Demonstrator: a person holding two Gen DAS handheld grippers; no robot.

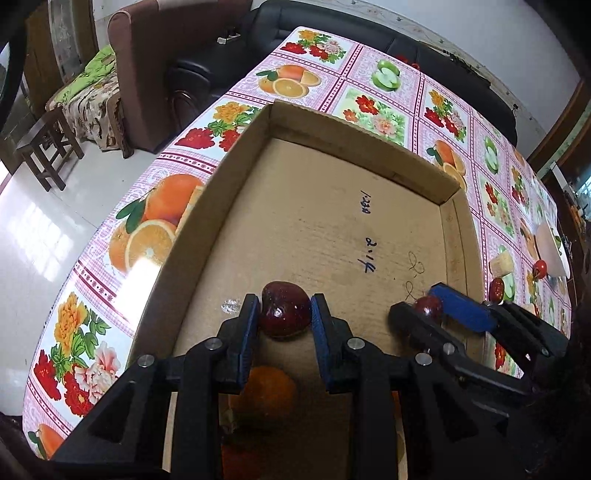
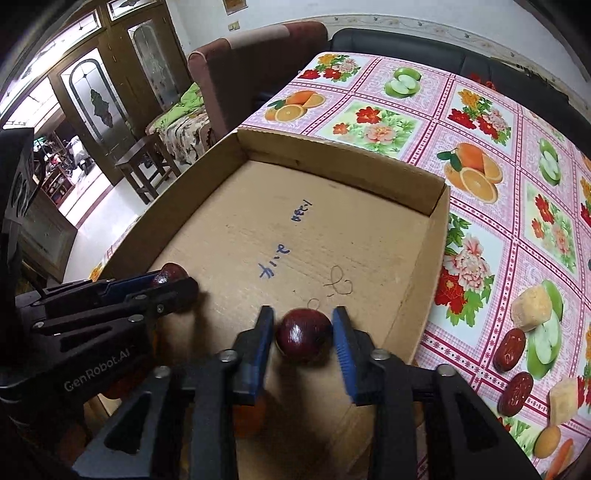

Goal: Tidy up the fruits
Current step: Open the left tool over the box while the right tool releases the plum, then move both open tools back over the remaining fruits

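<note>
A shallow cardboard box [image 1: 332, 229] lies on the fruit-print tablecloth [image 1: 140, 206]. My left gripper [image 1: 284, 310] is low inside the box, its blue pads on either side of a dark red plum [image 1: 284, 314]; whether they grip it is unclear. My right gripper [image 2: 303, 334] brackets a second dark red plum [image 2: 303, 336], with a small gap at the right pad. Each gripper shows in the other's view: right gripper [image 1: 432, 304], left gripper [image 2: 170, 280]. An orange [image 1: 264, 397] lies under my left gripper.
Dark red fruits [image 2: 511, 349] and pale cubes [image 2: 532, 308] lie on the cloth right of the box [image 2: 424, 258]. A cherry tomato [image 1: 540, 266] sits by a white plate [image 1: 550, 251]. A sofa [image 1: 295, 33], an armchair and a wooden stool [image 1: 48, 151] stand beyond the table.
</note>
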